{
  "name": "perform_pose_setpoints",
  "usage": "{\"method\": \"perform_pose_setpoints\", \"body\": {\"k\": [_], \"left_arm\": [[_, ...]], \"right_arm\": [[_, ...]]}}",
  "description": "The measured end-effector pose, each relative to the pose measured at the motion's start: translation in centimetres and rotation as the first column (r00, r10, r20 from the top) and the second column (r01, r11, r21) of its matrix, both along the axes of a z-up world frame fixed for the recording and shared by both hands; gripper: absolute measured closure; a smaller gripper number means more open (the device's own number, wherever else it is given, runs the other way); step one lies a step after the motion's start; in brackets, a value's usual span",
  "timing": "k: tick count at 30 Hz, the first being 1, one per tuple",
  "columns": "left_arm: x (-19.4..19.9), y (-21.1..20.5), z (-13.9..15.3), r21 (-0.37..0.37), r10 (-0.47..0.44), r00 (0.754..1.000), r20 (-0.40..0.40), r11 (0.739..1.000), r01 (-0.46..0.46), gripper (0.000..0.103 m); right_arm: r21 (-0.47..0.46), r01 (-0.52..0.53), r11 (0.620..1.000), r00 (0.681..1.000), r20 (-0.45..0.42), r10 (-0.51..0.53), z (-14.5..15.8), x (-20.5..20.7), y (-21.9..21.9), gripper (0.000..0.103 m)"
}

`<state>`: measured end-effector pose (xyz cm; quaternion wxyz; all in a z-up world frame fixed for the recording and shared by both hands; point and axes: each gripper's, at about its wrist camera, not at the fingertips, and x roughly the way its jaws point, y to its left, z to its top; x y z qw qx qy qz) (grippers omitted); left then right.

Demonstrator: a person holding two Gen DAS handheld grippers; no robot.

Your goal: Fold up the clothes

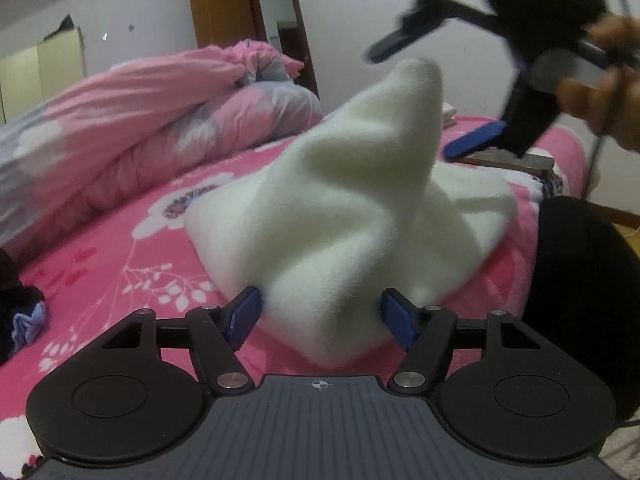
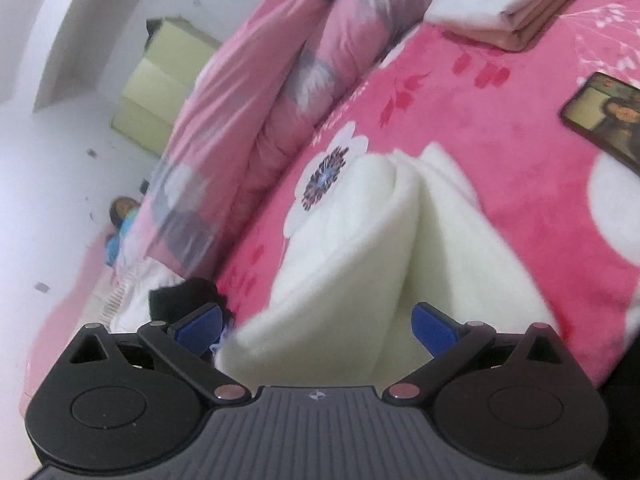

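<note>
Fleecy white garment point(image 1: 352, 200), 1 piece, heaped on pink floral blanket point(image 1: 120, 256). Left gripper point(image 1: 320, 316): 2 blue pads part-open, flanking the garment's near corner; pressing or not, cannot tell. Right gripper point(image 2: 316, 324): jaws wide, nothing clamped. Beyond: 1 phone point(image 2: 604, 116), 1 folded stack point(image 2: 508, 4), 1 pink duvet point(image 1: 132, 120).

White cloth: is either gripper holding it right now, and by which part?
Right gripper is open above the cloth, holding nothing. Left gripper has its near folded corner between the pads, touching both; firm grip cannot be told.
</note>
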<state>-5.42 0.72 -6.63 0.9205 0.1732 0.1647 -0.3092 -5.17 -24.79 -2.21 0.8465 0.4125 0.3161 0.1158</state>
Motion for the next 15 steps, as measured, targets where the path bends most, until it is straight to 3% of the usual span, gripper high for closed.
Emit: {"method": "perform_pose_setpoints", "body": {"k": [3, 4, 5, 6, 7, 9, 11, 13, 15], "left_arm": [[-0.4, 0.0, -0.4, 0.044, -0.027, 0.998, 0.052, 0.999, 0.025, 0.041], [-0.5, -0.1, -0.6, 0.062, -0.039, 0.997, 0.069, 0.997, 0.035, 0.042], [-0.7, 0.0, -0.7, 0.08, -0.053, 0.995, 0.085, 0.996, 0.046, 0.043], [-0.7, 0.0, -0.7, 0.093, -0.066, 0.993, 0.098, 0.994, 0.057, 0.044], [-0.8, 0.1, -0.7, 0.104, -0.08, 0.991, 0.11, 0.992, 0.069, 0.046], [-1.0, 0.3, -0.9, 0.127, -0.106, 0.986, 0.131, 0.988, 0.089, 0.048], [-1.4, 0.3, -1.0, 0.154, -0.131, 0.979, 0.154, 0.982, 0.107, 0.051], [-1.8, 0.1, -1.2, 0.181, -0.148, 0.973, 0.175, 0.977, 0.116, 0.052], [-1.9, 0.0, -1.3, 0.193, -0.161, 0.969, 0.186, 0.973, 0.125, 0.052]], "right_arm": [[0.008, -0.036, 0.999, 0.998, -0.057, 0.036, -0.5, 2.2, 0.4, 0.0], [0.011, -0.044, 0.999, 0.996, -0.079, 0.045, -0.7, 2.9, 0.4, 0.007], [0.011, -0.054, 0.998, 0.994, -0.098, 0.055, -0.9, 3.6, 0.5, 0.016], [-0.019, -0.069, 0.997, 0.992, -0.104, 0.067, -0.6, 3.9, 0.8, 0.039], [-0.051, -0.085, 0.995, 0.991, -0.108, 0.079, -0.3, 4.2, 1.0, 0.054], [-0.122, -0.129, 0.984, 0.992, -0.015, 0.129, 1.6, 3.5, 1.5, 0.066], [-0.153, -0.162, 0.975, 0.979, 0.101, 0.178, 3.1, 2.5, 1.2, 0.071], [-0.169, -0.158, 0.973, 0.971, 0.154, 0.184, 2.6, 1.5, 0.2, 0.072], [-0.147, -0.125, 0.981, 0.985, 0.104, 0.141, -0.6, 1.4, -1.6, 0.072]]}}
